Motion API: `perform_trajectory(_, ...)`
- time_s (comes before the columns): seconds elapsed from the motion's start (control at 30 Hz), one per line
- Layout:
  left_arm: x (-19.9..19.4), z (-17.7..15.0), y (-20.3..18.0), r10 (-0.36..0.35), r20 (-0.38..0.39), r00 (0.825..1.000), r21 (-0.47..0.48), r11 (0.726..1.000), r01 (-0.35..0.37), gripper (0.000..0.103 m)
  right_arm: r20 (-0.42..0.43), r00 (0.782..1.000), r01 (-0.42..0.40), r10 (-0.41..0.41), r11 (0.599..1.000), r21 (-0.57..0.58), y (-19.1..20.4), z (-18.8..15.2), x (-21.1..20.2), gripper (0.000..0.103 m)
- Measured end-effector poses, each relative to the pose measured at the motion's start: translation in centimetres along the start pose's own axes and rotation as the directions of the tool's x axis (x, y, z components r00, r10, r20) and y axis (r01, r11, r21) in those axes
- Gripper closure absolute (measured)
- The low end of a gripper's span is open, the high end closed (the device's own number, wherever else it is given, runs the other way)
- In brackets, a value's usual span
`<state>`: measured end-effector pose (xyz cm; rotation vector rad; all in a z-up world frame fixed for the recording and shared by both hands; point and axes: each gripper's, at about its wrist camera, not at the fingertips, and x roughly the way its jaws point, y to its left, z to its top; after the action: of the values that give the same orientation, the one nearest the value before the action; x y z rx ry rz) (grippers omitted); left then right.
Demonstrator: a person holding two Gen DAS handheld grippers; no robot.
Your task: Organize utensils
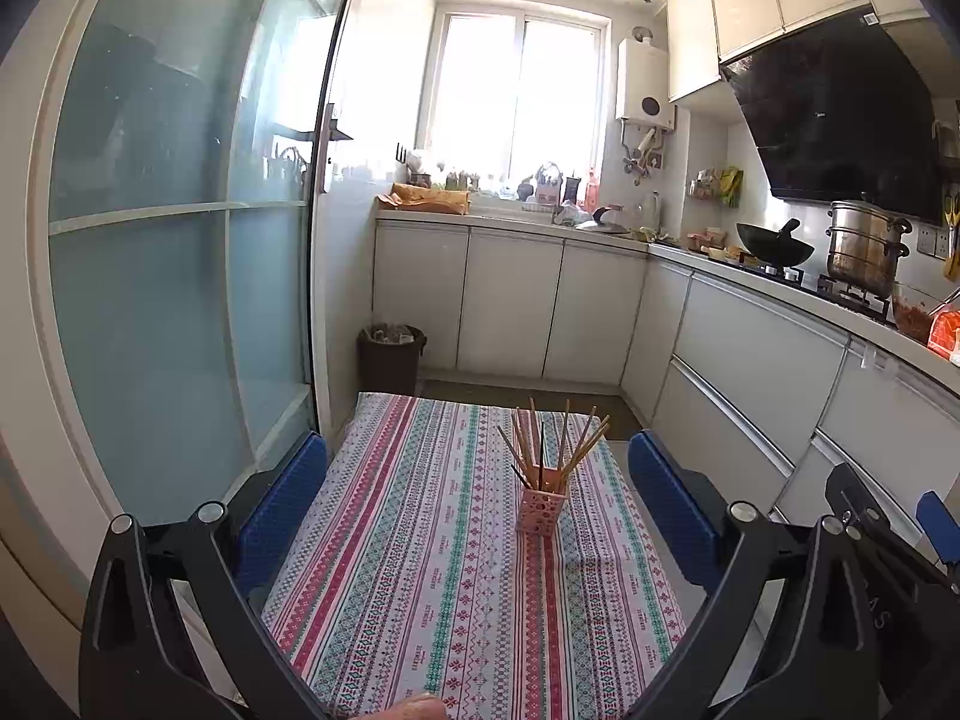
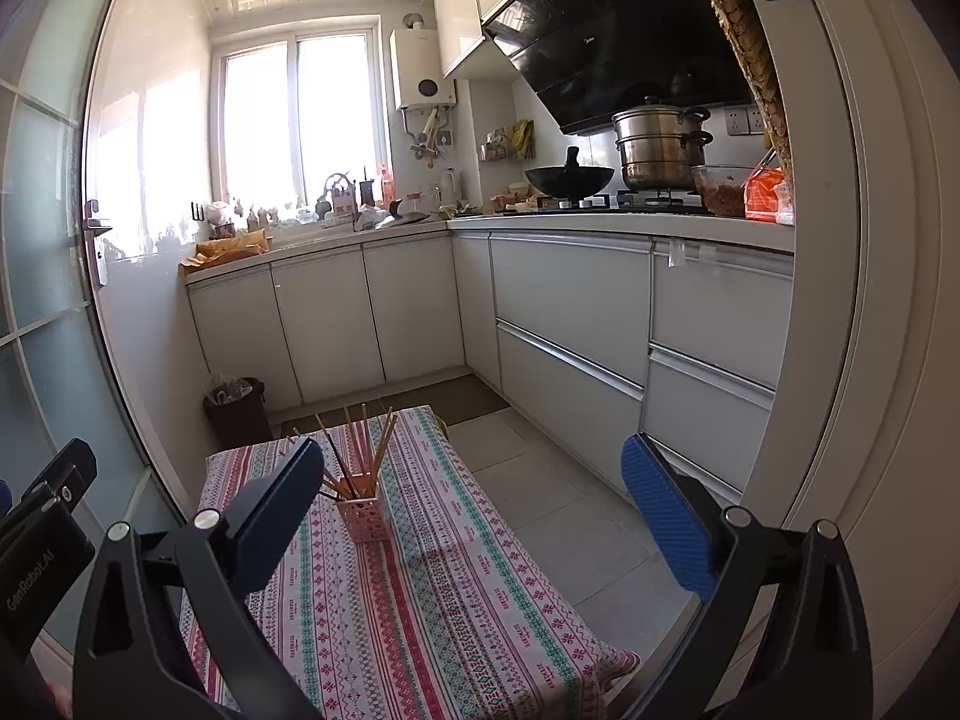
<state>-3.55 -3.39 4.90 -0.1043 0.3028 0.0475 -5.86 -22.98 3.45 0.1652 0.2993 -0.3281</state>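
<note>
The left gripper (image 1: 480,510) is spread wide and holds nothing, its blue pads (image 1: 282,510) apart above the table (image 1: 420,600). The right gripper (image 2: 474,510) is likewise spread and empty, off the table's right side. On the striped tablecloth stands a pink holder (image 1: 540,507), upright, with the chopsticks (image 1: 555,438) fanned out of its top; it sits toward the table's far end. Beyond the table are white cabinets (image 1: 510,300), a dark bin (image 1: 390,357) on the floor and a bright window (image 1: 516,90). Right of the table runs a counter with a wok (image 1: 774,243) and a steel pot (image 1: 864,246). The left view alone shows a fingertip (image 1: 414,708) at the table's near edge. The right view alone shows the tiled floor (image 2: 558,480) beside the table.
</note>
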Motion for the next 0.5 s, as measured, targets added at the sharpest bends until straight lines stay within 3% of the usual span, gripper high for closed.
perform_trajectory(0.27,0.09,-0.14,0.06,-0.009,0.010,1.000,-0.008,1.000,0.009,0.007,0.000,1.000,0.000,0.000,1.000,0.001,-0.01,-0.08,0.08,0.006)
perform_trajectory(0.5,0.78,-0.08,0.02,-0.017,-0.028,0.999,-0.002,1.000,0.017,0.007,-0.002,1.000,-0.001,0.001,1.000,0.005,0.15,-0.30,0.02,0.006)
